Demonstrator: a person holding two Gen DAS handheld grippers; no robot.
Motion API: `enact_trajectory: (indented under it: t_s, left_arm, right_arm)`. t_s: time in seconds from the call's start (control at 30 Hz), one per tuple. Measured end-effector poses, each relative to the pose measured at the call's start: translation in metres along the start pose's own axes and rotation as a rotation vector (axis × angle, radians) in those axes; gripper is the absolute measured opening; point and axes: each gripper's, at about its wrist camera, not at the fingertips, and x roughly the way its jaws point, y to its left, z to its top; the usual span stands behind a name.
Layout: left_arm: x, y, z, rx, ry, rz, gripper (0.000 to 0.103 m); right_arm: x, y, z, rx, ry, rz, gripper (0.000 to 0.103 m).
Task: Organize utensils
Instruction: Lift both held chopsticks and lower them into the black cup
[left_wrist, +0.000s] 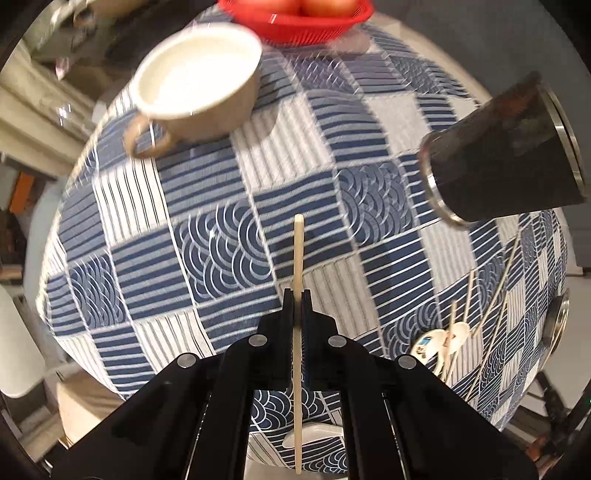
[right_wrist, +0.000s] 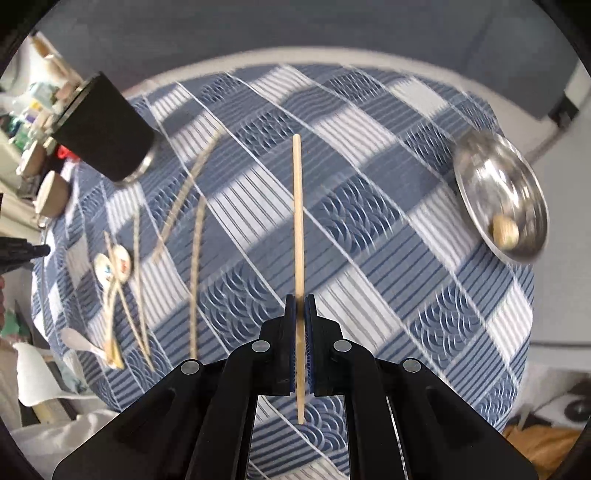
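Wooden chopstick (left_wrist: 298, 258) clamped in left tool (left_wrist: 296, 295), patterned tablecloth (left_wrist: 229, 206) bare below

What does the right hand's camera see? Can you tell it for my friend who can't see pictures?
The black right gripper is shut on a thin pale wooden chopstick, held above a blue-and-white patterned tablecloth. To the left are a black cup with steel rims, loose chopsticks and small painted spoons; a shiny steel bowl sits right.
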Motion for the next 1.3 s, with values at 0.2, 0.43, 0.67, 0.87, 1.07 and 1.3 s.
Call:
enact_trajectory:
  t_s: [0.2, 0.43, 0.67, 0.87, 1.07, 1.3]
  left_arm:
    - [-0.034, -0.018, -0.006, 0.079, -0.112, -0.054, 0.004]
    - [-0.042, -0.067, 0.009, 0.143, -0.227, -0.110, 0.004]
    - [-0.071, -0.089, 0.039, 0.167, -0.309, -0.170, 0.004]
    - [-0.088, -0.110, 0.058, 0.212, -0.366, -0.228, 0.004]
    - [-0.103, -0.130, 0.077, 0.267, -0.415, -0.298, 0.004]
    - [-0.115, -0.154, 0.102, 0.315, -0.451, -0.370, 0.004]
  right_arm:
    - [-0.008, 0.042, 0.042, -0.088, -0.057, 0.013, 0.005]
    - [-0.036, 0.084, 0.082, -0.170, -0.163, 0.045, 0.005]
    - [-0.064, 0.128, 0.111, -0.224, -0.273, 0.124, 0.005]
    - [-0.087, 0.163, 0.127, -0.261, -0.382, 0.194, 0.005]
    - [-0.089, 0.188, 0.148, -0.275, -0.393, 0.220, 0.005]
    - [-0.084, 0.212, 0.169, -0.276, -0.426, 0.237, 0.005]
